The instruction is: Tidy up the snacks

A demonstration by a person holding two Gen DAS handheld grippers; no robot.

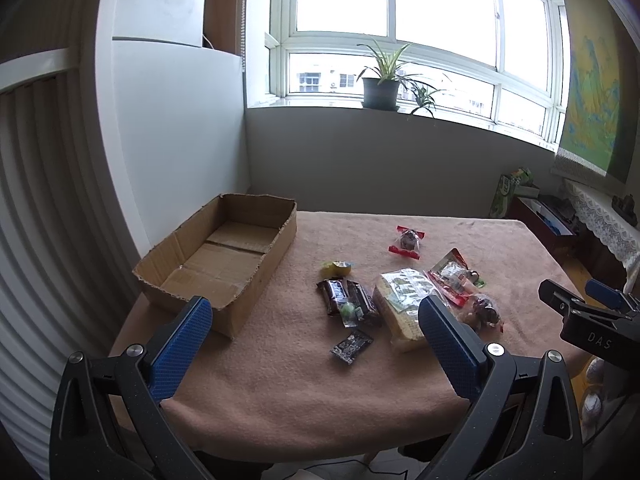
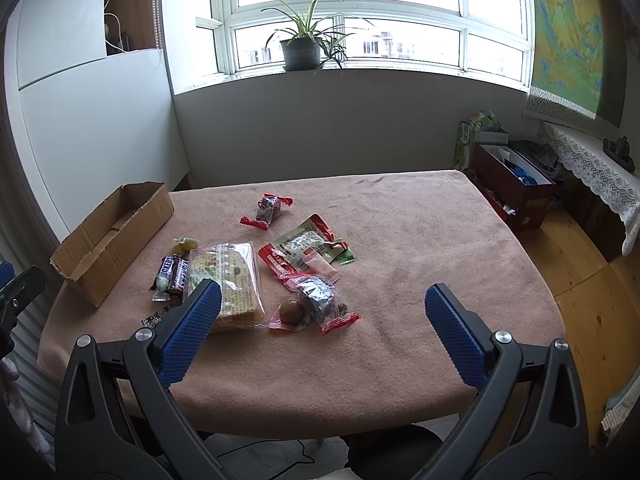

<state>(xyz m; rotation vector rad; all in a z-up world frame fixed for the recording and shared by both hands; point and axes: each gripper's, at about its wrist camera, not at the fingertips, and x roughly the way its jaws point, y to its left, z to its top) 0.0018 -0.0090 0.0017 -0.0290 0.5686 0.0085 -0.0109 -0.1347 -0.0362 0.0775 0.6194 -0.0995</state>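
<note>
Left wrist: my left gripper [image 1: 316, 316] spread wide, holding nothing, above near table edge; cardboard box [image 1: 224, 256] at table's left; Snickers bars [image 1: 346, 300], wafer pack [image 1: 400, 308] mid-table | Right wrist: my right gripper [image 2: 322, 304] likewise released, empty; snack pile [image 2: 296, 264] ahead-left on pink cloth [image 2: 420, 240], box far left.

A desk [image 2: 400, 240] draped in a pinkish-brown blanket [image 2: 340, 380] filled the foreground. Behind it, a potted spider plant [image 2: 302, 46] stood on the sill of a wide white-framed window [image 2: 400, 8]. A landscape scroll [image 2: 568, 40] in yellow, green and blue hung on the right wall above a shelf covered by a white lace cloth [image 2: 592, 172]. On the wooden floor [image 2: 580, 272] to the right of the desk stood a dark red box [image 2: 516, 192], open at the top, with a green paper bag [image 2: 472, 140] just beyond it. White panelled cabinets [image 1: 172, 120] lined the left wall.
</note>
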